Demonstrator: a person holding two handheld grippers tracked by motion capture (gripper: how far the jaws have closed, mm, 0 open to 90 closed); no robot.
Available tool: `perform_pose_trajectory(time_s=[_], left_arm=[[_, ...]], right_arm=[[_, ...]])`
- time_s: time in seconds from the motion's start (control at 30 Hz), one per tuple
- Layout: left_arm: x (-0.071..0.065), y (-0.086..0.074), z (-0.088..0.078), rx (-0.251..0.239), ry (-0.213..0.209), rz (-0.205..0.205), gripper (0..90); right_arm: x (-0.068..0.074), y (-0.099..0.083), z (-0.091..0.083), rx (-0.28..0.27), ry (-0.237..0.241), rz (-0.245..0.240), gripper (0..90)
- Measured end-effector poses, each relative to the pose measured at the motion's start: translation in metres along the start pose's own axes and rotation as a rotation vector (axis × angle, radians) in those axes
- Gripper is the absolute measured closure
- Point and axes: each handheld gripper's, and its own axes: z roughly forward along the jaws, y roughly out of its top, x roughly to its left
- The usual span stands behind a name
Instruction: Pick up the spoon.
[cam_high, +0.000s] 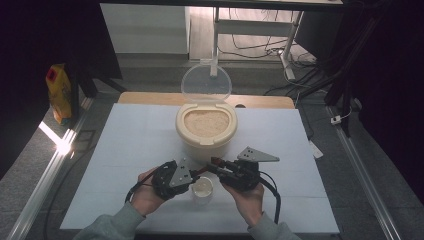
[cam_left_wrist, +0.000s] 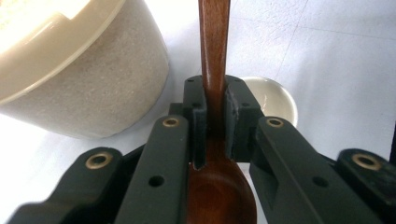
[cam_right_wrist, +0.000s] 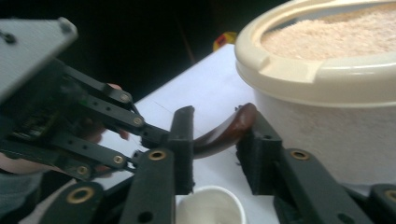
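**Two grippers, one spoon: hand-over in mid-air**

Clamped tight in the left gripper: a wooden spoon, pinched at the neck. Bowl back toward that gripper's body, handle running straight out ahead of its jaws. Off to one side of those jaws, a big cream rice container, full to near the rim, clear lid flipped up behind. Directly below the two sets of jaws, a small white cup on the white table.

Facing it tip to tip, the right gripper. Jaws parted wide, with the far end of the handle lying across the gap and up against one jaw. No squeeze on it yet, as far as can be judged.

Looks like a pass of the spoon from left to right, caught halfway. Probably ahead of scooping rice into the cup, though that is only a guess.

Next up, most likely: close the right jaws squarely on the handle, confirm the hold, then release the left. Risk of the handle twisting out if gripped this slantwise.
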Motion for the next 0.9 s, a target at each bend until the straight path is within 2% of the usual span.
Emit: perform_pose_trajectory(time_s=[0.03,0.13,0.17,0.3,0.43,0.47,0.5,0.53,0.57,0.63,0.67,0.77,0.9], left_arm=[[0.0,0.0,0.0,0.005,0.003,0.004,79.8],[0.001,-0.002,0.002,0.01,0.0,0.001,79.6],[0.002,-0.002,0.003,0.01,-0.002,-0.001,79.2],[0.003,-0.004,0.003,-0.004,-0.017,-0.015,78.4],[0.006,-0.005,0.002,-0.021,-0.027,-0.05,75.1],[0.008,-0.006,0.001,-0.029,-0.036,-0.066,70.1],[0.011,-0.009,-0.002,-0.049,-0.058,-0.1,58.1],[0.014,-0.011,-0.004,-0.064,-0.068,-0.126,58.1],[0.017,-0.014,-0.008,-0.081,-0.077,-0.157,54.5],[0.02,-0.025,-0.013,-0.096,-0.065,-0.21,45.7],[0.021,-0.03,-0.015,-0.094,-0.059,-0.222,41.3],[0.024,-0.05,-0.019,-0.088,-0.042,-0.272,38.0],[0.025,-0.073,-0.023,-0.076,-0.03,-0.314,34.7]], right_arm=[[0.0,0.001,0.0,-0.006,0.031,0.009,75.1],[0.001,0.001,0.001,-0.008,0.056,0.007,79.0],[0.002,0.001,0.001,-0.017,0.091,0.006,82.2],[0.003,0.0,0.001,-0.023,0.092,0.0,82.5],[0.0,0.0,0.0,-0.04,0.102,0.009,82.7],[0.0,0.0,-0.001,-0.045,0.098,0.001,82.7],[-0.002,0.0,-0.004,-0.061,0.095,-0.005,82.7],[-0.002,0.0,-0.004,-0.061,0.095,-0.005,82.7],[-0.003,0.001,-0.005,-0.065,0.097,-0.001,82.7],[-0.005,0.003,-0.009,-0.078,0.093,-0.003,82.8],[-0.007,0.004,-0.013,-0.088,0.094,-0.002,82.8],[-0.011,0.005,-0.016,-0.099,0.094,0.002,82.8],[-0.016,0.008,-0.021,-0.115,0.089,0.004,82.7]])
